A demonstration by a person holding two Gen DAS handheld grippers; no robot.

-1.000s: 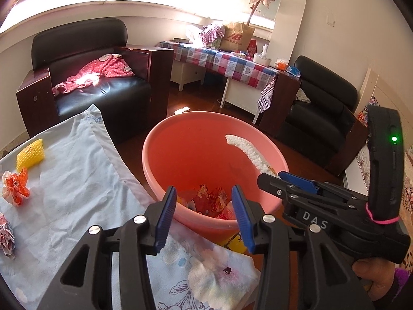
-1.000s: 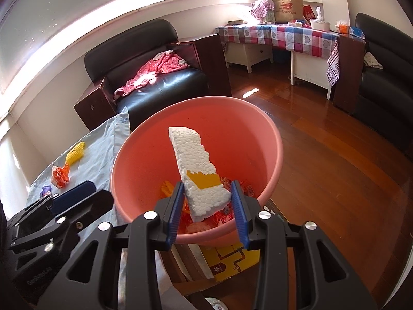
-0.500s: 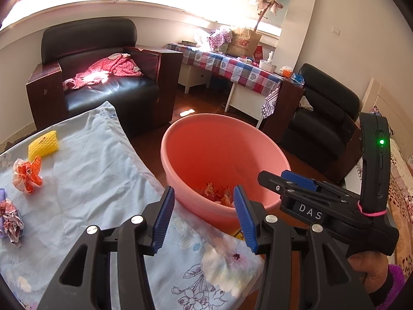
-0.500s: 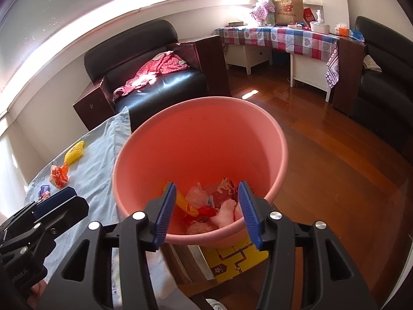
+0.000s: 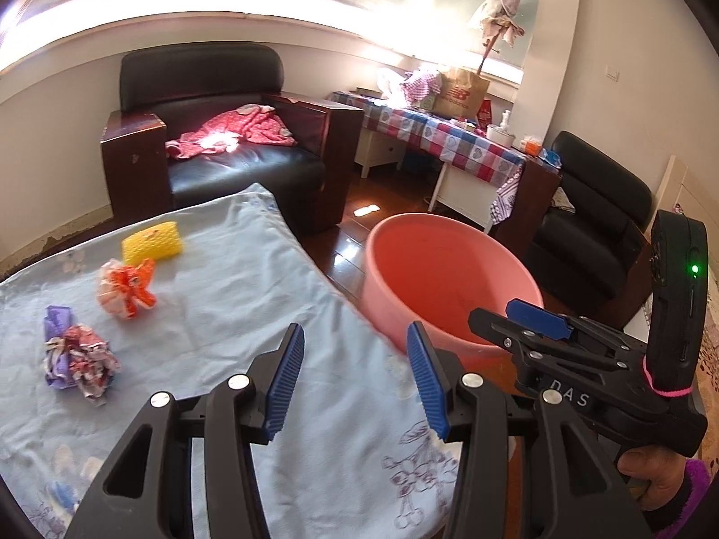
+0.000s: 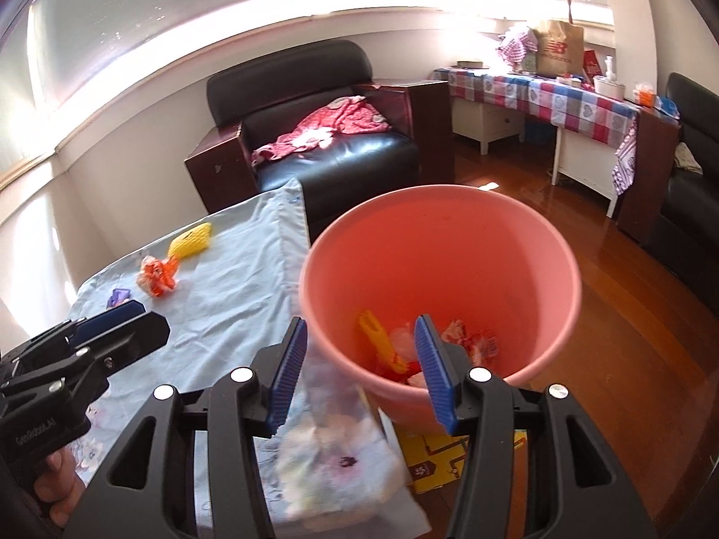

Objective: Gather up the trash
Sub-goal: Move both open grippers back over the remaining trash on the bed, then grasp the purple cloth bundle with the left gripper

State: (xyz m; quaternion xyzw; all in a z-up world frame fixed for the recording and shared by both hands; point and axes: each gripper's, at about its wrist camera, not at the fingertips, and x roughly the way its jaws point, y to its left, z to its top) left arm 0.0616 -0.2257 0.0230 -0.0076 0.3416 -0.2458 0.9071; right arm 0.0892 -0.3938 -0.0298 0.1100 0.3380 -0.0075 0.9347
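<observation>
Left wrist view has the left gripper (image 5: 352,377) spread apart and empty over the blue cloth (image 5: 215,314), facing the three scraps left there: yellow mesh (image 5: 153,247), orange wrapper (image 5: 128,287) and purple wrapper (image 5: 74,357), likely because they are next. The right gripper (image 6: 359,370), also released and empty, hangs at the near rim of the pink basin (image 6: 440,278), which sits just off the cloth's edge. A second ago it gripped a white foam strip over that basin; now the strip is gone from its fingers and both tools have swung away from the basin toward the cloth.
</observation>
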